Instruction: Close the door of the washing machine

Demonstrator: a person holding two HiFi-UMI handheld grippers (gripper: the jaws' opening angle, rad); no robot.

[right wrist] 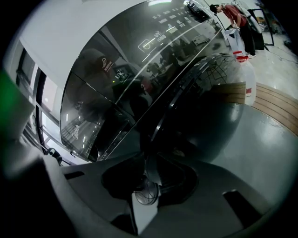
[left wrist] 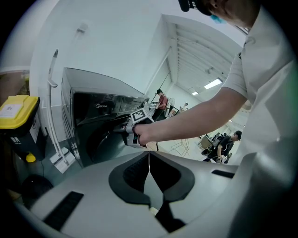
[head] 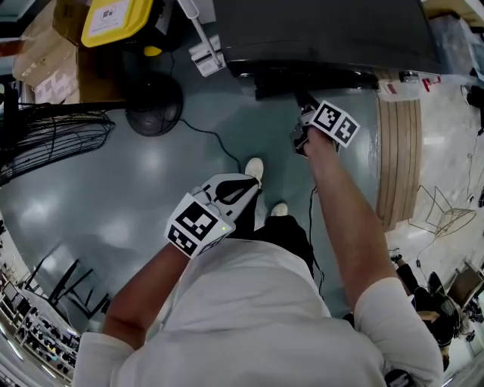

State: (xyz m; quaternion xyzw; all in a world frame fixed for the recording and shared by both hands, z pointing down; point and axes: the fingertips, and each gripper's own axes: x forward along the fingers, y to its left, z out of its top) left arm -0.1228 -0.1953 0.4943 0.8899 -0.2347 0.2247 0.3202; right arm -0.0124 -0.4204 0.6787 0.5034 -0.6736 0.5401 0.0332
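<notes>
The dark front-loading washing machine [head: 325, 30] stands at the top of the head view. Its round door [head: 310, 79] sticks out a little from the front. My right gripper [head: 304, 106] reaches to that door. In the right gripper view the door's shiny rim [right wrist: 163, 116] runs down between the jaws of the right gripper [right wrist: 149, 162], which are closed on it. My left gripper [head: 243, 185] hangs back near the person's body, over the floor. In its own view the left gripper [left wrist: 149, 160] is shut with nothing in it and looks at the machine [left wrist: 93, 116].
A yellow-lidded bin [head: 113, 19] and cardboard boxes stand left of the machine, with a white hose [head: 200, 38] beside it. A black wire fan [head: 45, 140] and a round black base [head: 153, 104] sit on the grey floor at left. Wooden slats [head: 398, 151] lie at right.
</notes>
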